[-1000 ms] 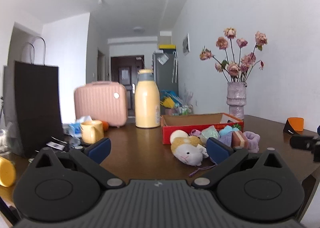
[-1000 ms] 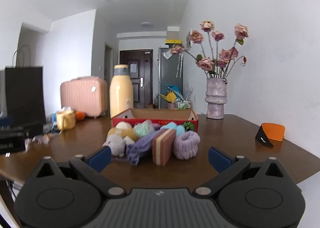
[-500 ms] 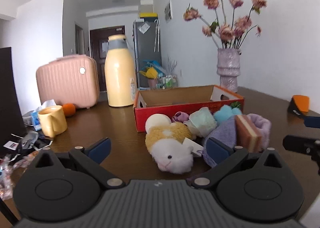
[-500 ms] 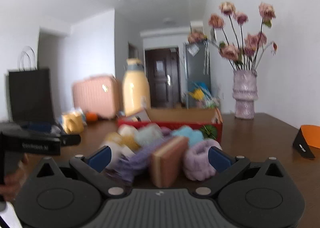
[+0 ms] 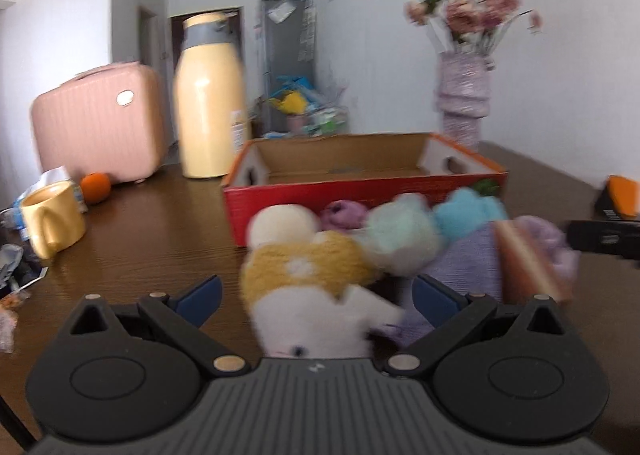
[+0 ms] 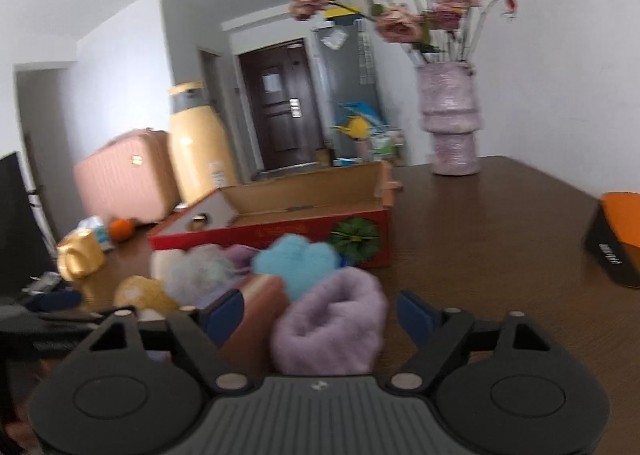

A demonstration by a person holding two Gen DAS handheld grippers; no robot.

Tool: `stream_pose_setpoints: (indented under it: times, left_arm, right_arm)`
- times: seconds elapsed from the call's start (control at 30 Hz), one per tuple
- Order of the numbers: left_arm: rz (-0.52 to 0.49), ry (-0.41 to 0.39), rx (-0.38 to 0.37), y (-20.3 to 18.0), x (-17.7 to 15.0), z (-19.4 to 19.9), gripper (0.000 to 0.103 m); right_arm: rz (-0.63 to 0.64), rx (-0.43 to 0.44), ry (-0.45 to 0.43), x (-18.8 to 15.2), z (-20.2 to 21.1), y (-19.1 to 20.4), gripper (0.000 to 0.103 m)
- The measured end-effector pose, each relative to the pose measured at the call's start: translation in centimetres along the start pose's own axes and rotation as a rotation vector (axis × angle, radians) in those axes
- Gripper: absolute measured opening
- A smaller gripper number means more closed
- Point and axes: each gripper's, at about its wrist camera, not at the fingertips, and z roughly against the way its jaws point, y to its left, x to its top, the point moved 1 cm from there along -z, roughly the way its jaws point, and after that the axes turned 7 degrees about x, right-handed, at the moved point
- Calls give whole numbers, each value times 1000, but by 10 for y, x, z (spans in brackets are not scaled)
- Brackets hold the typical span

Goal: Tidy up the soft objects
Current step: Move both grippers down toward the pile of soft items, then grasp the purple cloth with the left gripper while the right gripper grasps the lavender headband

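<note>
A heap of soft objects lies on the brown table in front of an empty red cardboard box [image 5: 360,191] [image 6: 276,231]. My left gripper [image 5: 316,297] is open, its fingers on either side of a yellow-and-white plush animal [image 5: 308,287]. My right gripper [image 6: 320,313] is open around a purple fluffy scrunchie [image 6: 332,327], with a striped brown sponge [image 6: 256,319] at its left finger. Behind lie a blue pom-pom [image 6: 298,261] [image 5: 468,211], a mint one [image 5: 400,235] and a cream ball [image 5: 280,223].
A yellow bottle [image 5: 208,99], pink case [image 5: 96,123], yellow mug [image 5: 50,217] and orange [image 5: 95,187] stand at the left. A purple vase with flowers [image 6: 450,127] stands at the back right. An orange-and-black object [image 6: 616,239] lies at the right.
Both grippers have moved forward to the heap. The plush now sits between my left fingers and the scrunchie between my right fingers. Both stay open.
</note>
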Motion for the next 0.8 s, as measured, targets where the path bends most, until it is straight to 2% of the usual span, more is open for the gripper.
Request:
stream_pose_setpoints:
  times: [0.07, 0.13, 0.3, 0.37, 0.47, 0.53, 0.57, 0.63, 0.73, 0.8]
  left_arm:
    - [-24, -31, -65, -7, -3, 11, 103]
    - [-63, -47, -94, -17, -7, 17, 103]
    - [-115, -33, -173, -38, -14, 18, 101]
    - [-132, -26, -191, -44, -16, 17, 95]
    - [-149, -9, -232, -52, -17, 13, 79]
    - [-157, 10, -266, -56, -18, 10, 63]
    - [-155, 23, -272, -58, -18, 8, 58]
    - [-145, 44, -276, -61, -18, 5, 35]
    - [-110, 73, -291, -56, -19, 6, 34]
    - [-99, 80, -294, -53, -18, 9, 35]
  right_arm:
    - [18, 51, 10, -2, -2, 10, 79]
    - [41, 90, 13, -5, -5, 21, 79]
    - [58, 68, 6, -6, -10, 25, 79]
    - [55, 35, 1, -5, -9, 18, 79]
    - [27, -22, 1, -5, -7, 2, 79]
    - [4, -46, 11, -6, -9, -8, 79]
    - [-6, -53, 21, -7, -10, -12, 79]
    - [-15, -57, 33, -7, -12, -17, 79]
    - [-10, -57, 66, -11, -18, -19, 75]
    - [-8, -39, 92, -13, -22, -17, 68]
